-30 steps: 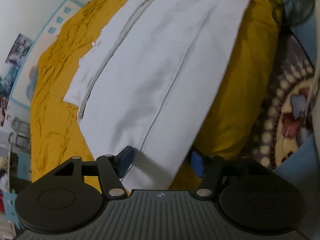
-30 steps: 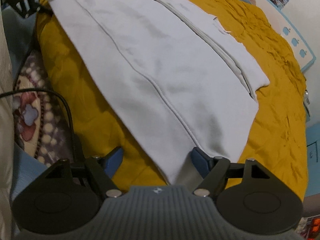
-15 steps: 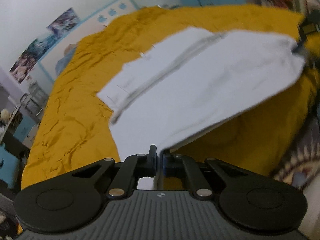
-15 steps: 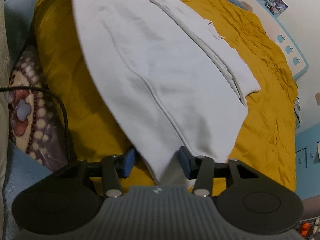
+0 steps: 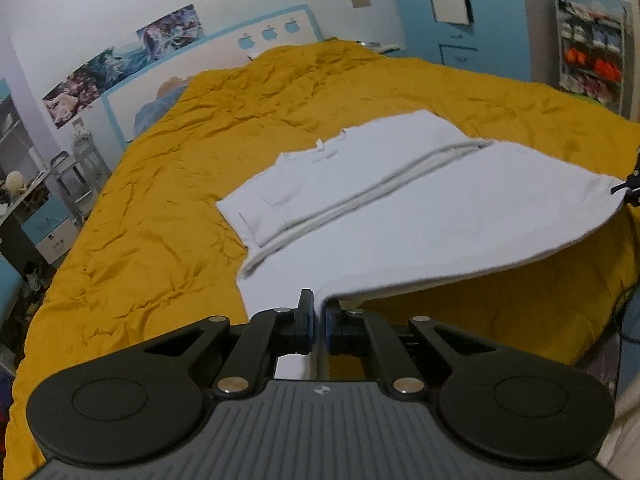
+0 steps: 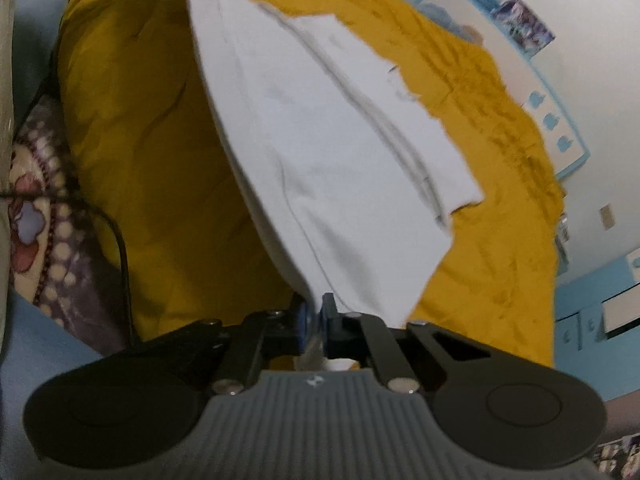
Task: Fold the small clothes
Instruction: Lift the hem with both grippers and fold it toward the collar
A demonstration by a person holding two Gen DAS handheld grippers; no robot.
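The left claw [image 5: 318, 316] is pinching shut on the near corner of the white garment [image 5: 400, 216], and that near edge is lifting clear of the yellow bedspread [image 5: 168, 184] while the far half is lying flat on the bed. The cloth is looking light, thin and limp: it is sagging between the two held corners, so it will likely drape rather than hold a crease, and corners or hems seem the sensible places to grip. A grey seam or band is running across its middle, a probable fold line. The right claw [image 6: 316, 326] is likewise clamping closed on the other near corner, fabric bunching between its pads. What kind of garment this is cannot be told; its underside is hidden, the right view is blurring with motion, and the right claw is showing only as a dark speck at the left view's edge.
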